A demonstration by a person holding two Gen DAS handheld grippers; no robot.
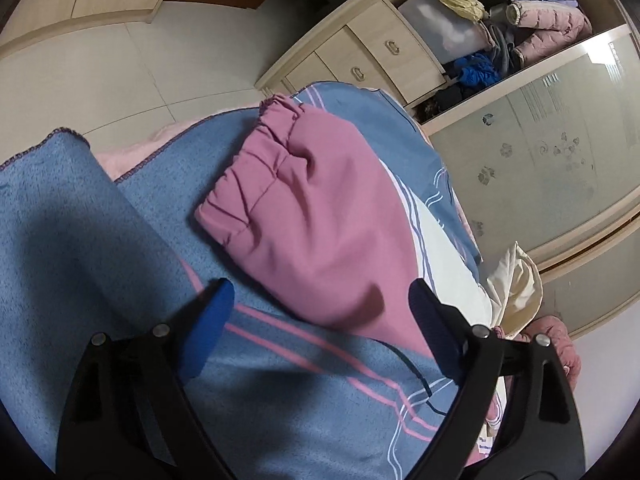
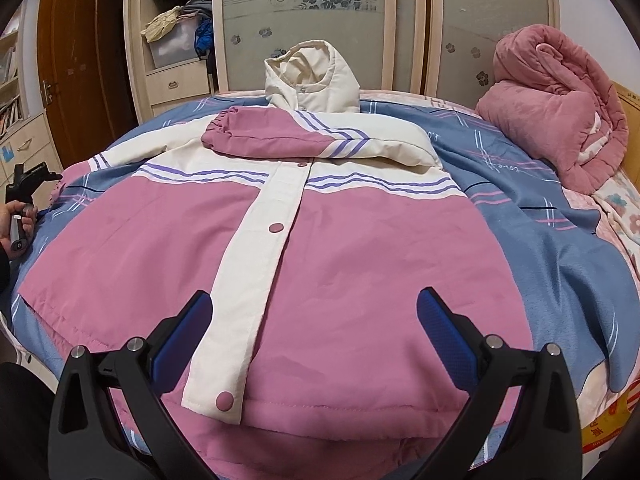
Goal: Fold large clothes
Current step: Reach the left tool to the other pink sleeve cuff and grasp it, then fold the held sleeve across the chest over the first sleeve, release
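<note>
Jacket [image 2: 320,240] is lying face-up on the bed [image 2: 540,184], one sleeve [image 2: 280,140] already folded across the chest at upper centre. Left gripper [image 1: 320,304] is hovering over the other sleeve [image 1: 312,208], jaws wide, holding nothing; right gripper [image 2: 316,320] likewise at the hem. Next move likely calls for pinching that cuff and folding it inward; open blanket at frame right.

A wardrobe [image 2: 300,20] with 2 frosted floral doors is seen behind the bed [image 2: 520,184]; a brown door [image 2: 80,68] is at left.
</note>
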